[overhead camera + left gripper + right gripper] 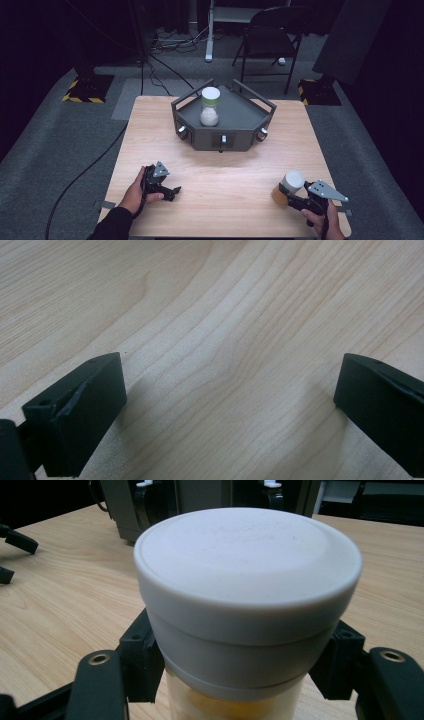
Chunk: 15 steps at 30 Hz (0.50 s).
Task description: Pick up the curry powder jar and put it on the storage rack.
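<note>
Left gripper point(167, 191): rested low over the near left of the table, jaws spread wide with nothing between them; in the left gripper view there was bare wood grain between the two black pads point(75, 415).
Jar in tray point(210, 106): a clear jar with a white cap and white contents stood upright in the dark grey tray point(245, 122), toward its left side; judged already placed.
Right gripper point(286, 194): its jaws pinched a second jar just under the lid, one pad on each side.
Held jar point(247, 605): white lid, yellowish-orange contents; it was at the near right of the table, well apart from the tray.
Progress: judged about halfway, one jar in the tray and the other gripped but not yet carried over.
Left to do: move the held jar to the tray and set it beside the first.
Surface: a light wooden table point(150, 130), bare apart from the tray at its far middle.
Room: dark, grey carpet, cables on the floor, a folding chair point(270, 35) beyond the table, hazard-striped stand bases point(85, 92) at both sides.
</note>
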Tool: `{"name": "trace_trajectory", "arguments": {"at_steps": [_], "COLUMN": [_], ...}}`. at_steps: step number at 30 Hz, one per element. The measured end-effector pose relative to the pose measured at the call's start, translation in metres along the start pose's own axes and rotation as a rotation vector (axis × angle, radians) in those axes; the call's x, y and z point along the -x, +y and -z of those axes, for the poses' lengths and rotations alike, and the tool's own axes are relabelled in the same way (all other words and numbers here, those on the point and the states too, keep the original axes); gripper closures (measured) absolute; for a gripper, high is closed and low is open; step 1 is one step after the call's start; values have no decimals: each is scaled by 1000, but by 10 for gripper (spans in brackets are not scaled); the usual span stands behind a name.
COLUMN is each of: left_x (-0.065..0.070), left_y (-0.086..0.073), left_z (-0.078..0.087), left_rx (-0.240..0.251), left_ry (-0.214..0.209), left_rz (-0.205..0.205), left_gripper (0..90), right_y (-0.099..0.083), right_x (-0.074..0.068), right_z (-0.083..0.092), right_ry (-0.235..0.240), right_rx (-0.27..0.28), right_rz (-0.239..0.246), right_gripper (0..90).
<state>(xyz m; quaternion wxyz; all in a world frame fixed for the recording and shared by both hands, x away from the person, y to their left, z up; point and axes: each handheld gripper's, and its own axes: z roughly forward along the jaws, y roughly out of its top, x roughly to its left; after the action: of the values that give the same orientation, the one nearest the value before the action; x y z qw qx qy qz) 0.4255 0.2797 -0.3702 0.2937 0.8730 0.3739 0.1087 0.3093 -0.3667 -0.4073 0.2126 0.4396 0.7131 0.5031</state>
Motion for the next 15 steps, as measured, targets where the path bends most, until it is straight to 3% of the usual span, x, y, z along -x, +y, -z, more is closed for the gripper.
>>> {"name": "trace_trajectory", "arguments": {"at_steps": [15], "left_x": [0], "left_y": [0], "left_z": [0], "left_rx": [0], "left_ry": [0], "left_rz": [0], "left_gripper": [3], "right_y": [17], "right_x": [-6], "right_z": [-3], "right_ry": [-59], "right_rx": [21], "right_rz": [-10], "right_gripper": [345]}}
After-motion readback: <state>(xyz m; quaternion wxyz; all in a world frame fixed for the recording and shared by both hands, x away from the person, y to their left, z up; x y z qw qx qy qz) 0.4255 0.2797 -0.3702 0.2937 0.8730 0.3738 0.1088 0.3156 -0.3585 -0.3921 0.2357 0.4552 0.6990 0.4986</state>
